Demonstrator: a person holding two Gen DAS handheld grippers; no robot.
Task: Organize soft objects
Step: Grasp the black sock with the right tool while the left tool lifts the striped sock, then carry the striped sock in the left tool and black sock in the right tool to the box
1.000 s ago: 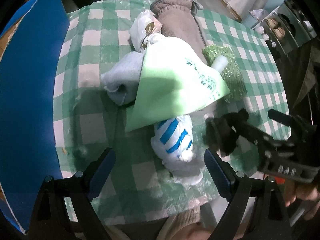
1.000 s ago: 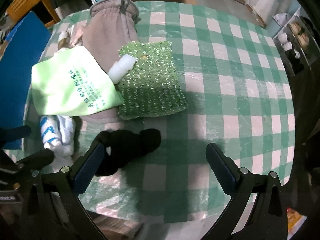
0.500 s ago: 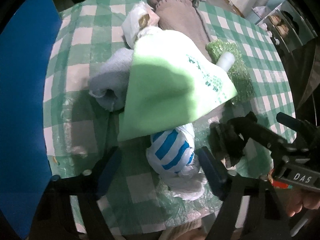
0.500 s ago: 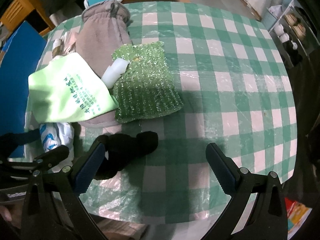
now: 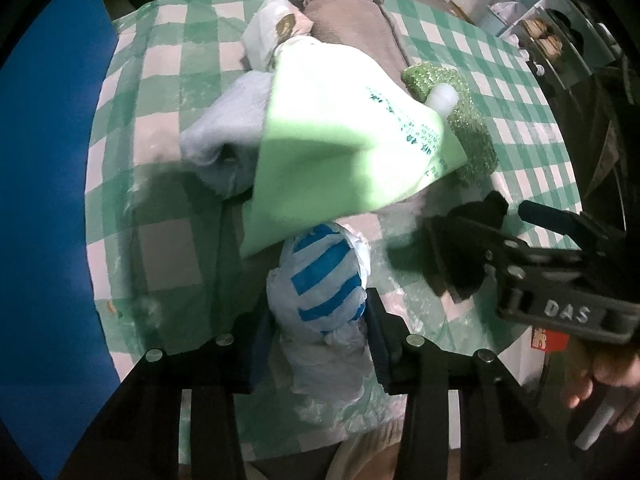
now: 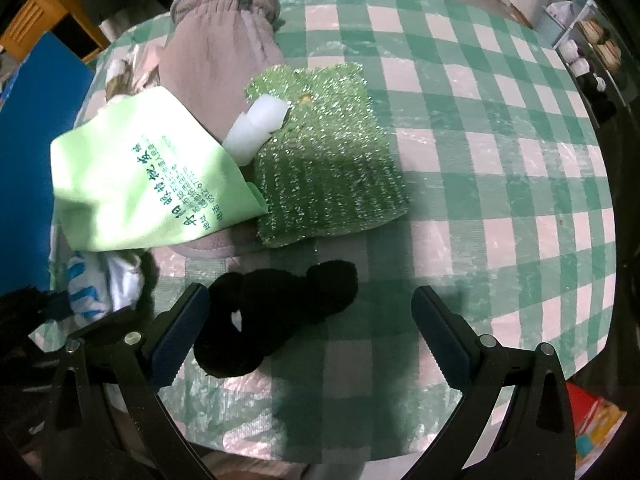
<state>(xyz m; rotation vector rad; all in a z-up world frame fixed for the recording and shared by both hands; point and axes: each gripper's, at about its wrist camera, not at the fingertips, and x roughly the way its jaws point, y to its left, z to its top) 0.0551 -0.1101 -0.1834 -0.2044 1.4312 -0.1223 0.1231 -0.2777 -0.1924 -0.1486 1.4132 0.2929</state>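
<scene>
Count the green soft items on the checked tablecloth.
2. A light green printed cloth lies on the grey plush mitten; a glittery dark green scrubbing pad lies beside it, partly under its corner. Others may be hidden beneath.

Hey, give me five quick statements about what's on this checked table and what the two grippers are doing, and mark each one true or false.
1. The left gripper has the blue-striped white bundle between its fingers. True; its jaws have just been closing on it.
2. The right gripper is clamped shut on the black fuzzy item. False; its jaws stand wide open, the item lying between them.
3. The white cap rests on the glittery green sponge. True.
4. The light green cloth is plain, with no printing. False; it carries green lettering.
5. The grey-brown mitten lies on a bare wooden table. False; it lies on a green and white checked tablecloth.
</scene>
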